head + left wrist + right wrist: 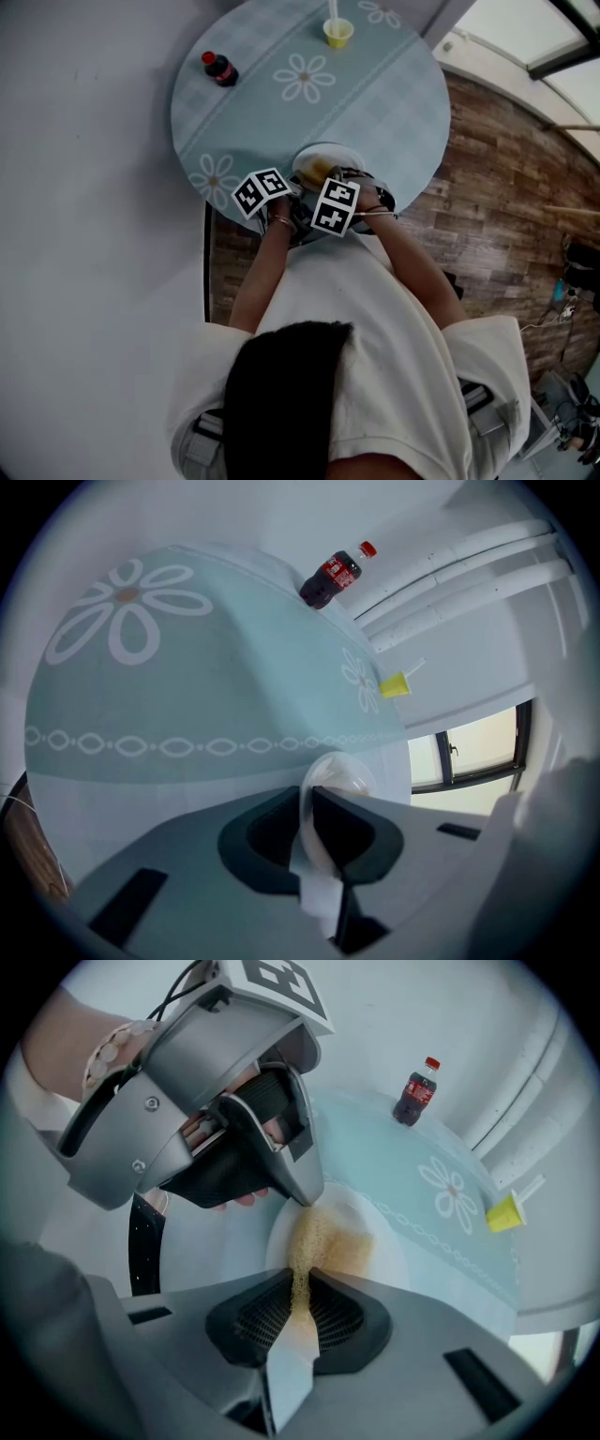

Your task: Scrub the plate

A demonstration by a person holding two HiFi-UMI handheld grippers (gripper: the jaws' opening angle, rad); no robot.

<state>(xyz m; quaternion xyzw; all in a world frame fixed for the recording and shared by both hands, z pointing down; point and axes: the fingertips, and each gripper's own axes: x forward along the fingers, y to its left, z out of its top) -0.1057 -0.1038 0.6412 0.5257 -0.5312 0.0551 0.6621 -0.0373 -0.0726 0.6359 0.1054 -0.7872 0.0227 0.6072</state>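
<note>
Plate (349, 772) in L hand-held gripper (308, 799), sponge (323, 1241) in R hand-held gripper (302, 1283)

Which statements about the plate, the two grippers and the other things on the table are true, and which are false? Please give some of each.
1. The left gripper grips the plate by its rim. True.
2. The right gripper is empty. False: it holds a tan scrubbing pad over the plate.
3. The cola bottle stands upright on the table. True.
4. The yellow cup sits on the plate. False: it stands apart from it, near the table's far edge.
</note>
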